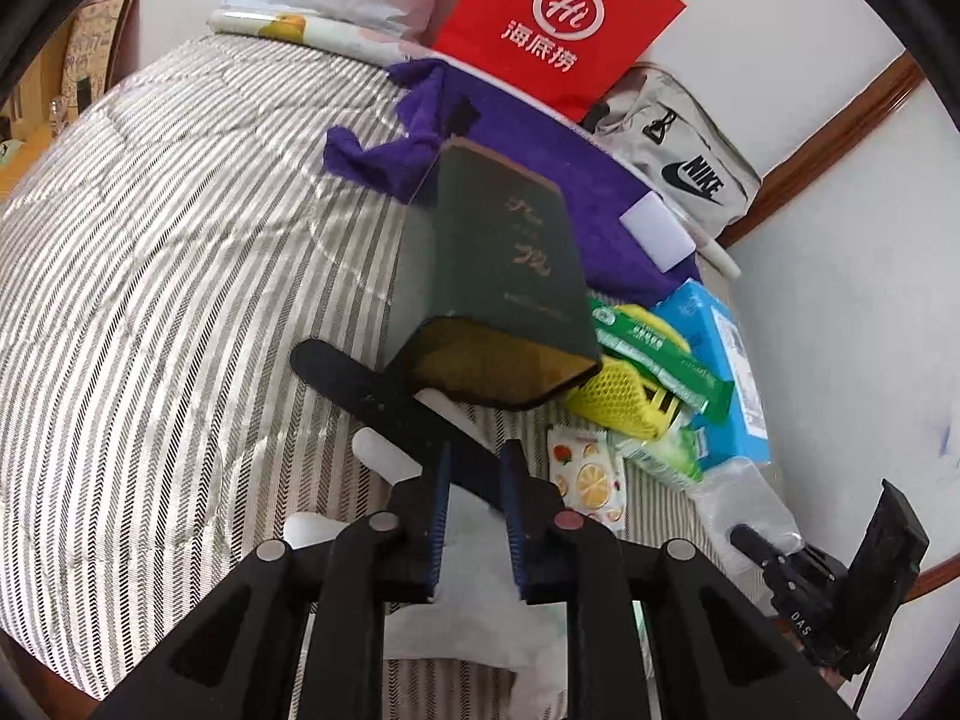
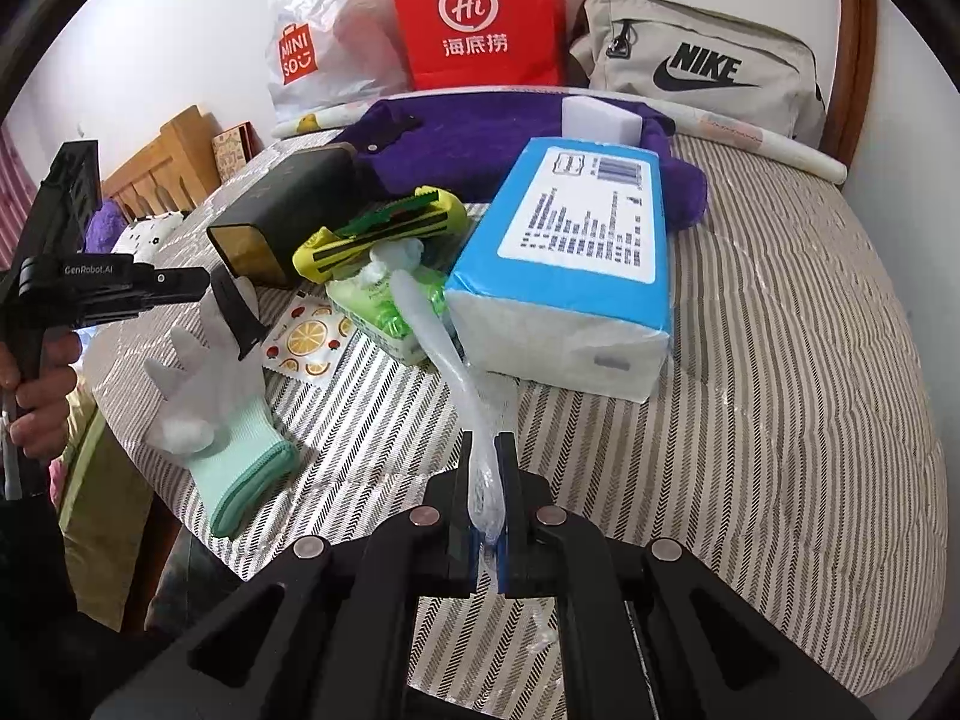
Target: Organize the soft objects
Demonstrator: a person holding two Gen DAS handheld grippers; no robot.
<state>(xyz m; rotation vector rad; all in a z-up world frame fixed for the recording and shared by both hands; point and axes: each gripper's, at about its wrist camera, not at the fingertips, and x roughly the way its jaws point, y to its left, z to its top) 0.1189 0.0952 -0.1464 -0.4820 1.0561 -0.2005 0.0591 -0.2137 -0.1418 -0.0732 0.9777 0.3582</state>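
My right tongs (image 2: 489, 480) clench a twisted clear plastic bag (image 2: 447, 330) trailing into the clutter on the striped bed (image 2: 780, 360); pulling could drag the 1 green wipes packet (image 2: 390, 312) along. My left tongs (image 1: 474, 504) stand released over the white-and-mint knitted glove (image 2: 210, 396).

- Behind your pile, a red paper bag (image 2: 480, 18) stands at the wall.
- Beside it you see a white Miniso bag (image 2: 318, 42).
- A wooden headboard (image 2: 174, 162) sits left.
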